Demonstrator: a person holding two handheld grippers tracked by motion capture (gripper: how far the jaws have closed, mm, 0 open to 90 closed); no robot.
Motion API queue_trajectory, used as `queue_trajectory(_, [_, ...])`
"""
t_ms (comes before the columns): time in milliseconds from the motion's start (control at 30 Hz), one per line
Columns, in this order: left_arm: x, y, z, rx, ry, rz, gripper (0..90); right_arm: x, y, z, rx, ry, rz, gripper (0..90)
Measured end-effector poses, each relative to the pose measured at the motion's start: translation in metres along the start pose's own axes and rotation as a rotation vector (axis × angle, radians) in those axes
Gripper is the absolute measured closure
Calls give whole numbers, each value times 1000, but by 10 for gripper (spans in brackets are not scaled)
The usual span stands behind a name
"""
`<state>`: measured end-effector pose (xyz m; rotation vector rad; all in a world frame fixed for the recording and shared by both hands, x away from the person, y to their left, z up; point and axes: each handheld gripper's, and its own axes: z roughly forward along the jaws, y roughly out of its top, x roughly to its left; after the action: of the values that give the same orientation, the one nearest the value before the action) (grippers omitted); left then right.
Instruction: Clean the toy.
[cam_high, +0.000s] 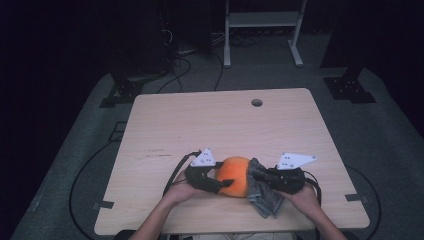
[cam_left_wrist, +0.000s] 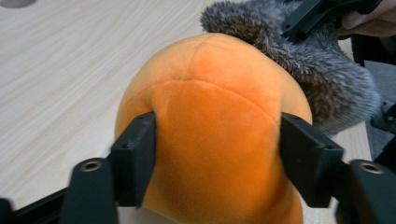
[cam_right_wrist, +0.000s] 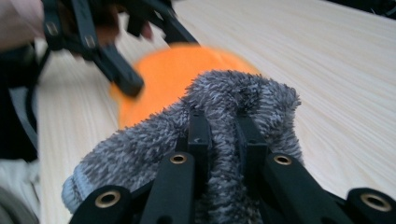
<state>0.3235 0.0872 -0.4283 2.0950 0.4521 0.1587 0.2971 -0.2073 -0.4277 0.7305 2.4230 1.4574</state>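
Plush in orange (cam_high: 235, 176) sits near the front edge of the desk (cam_high: 210, 120), between my two hands, and it is the thing both tools are working on. My left tool (cam_high: 218, 183) comes in from the left of the high view, and in the left gripper view its two black jaws straddle the orange plush (cam_left_wrist: 215, 140), one on each flank with the pads pressed into the fabric, so I read it as gripping the plush. My right tool (cam_high: 261, 177) comes in from the right and is clamped tight on a grey fuzzy cloth (cam_high: 262, 192); in the right gripper view the jaws stand nearly together with a fold of that grey cloth (cam_right_wrist: 233, 107) pinched between them. The cloth lies touching the right side of the plush and drapes down toward the desk's front edge. In the left gripper view the grey cloth (cam_left_wrist: 299, 60) shows behind and beside the orange body, with the right tool above it. A round hole (cam_high: 257, 102) sits near the desk's far edge, well apart from everything.
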Motion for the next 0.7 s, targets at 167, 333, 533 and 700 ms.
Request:
queue_trajectory(167, [-5,10,-3,-4,13,49,397,1,3,-15,-34,-1,-4,788])
queue_trajectory(333, [-16,19,-3,-16,24,102,416,10,25,-18,-137,68,-12,787])
queue_trajectory(533, [-17,17,0,9,-10,102,321,11,24,6,-38,36,-56,791])
queue_trajectory(700, [-3,11,1,60,-32,-10,80,9,18,7,-15,12,-47,791])
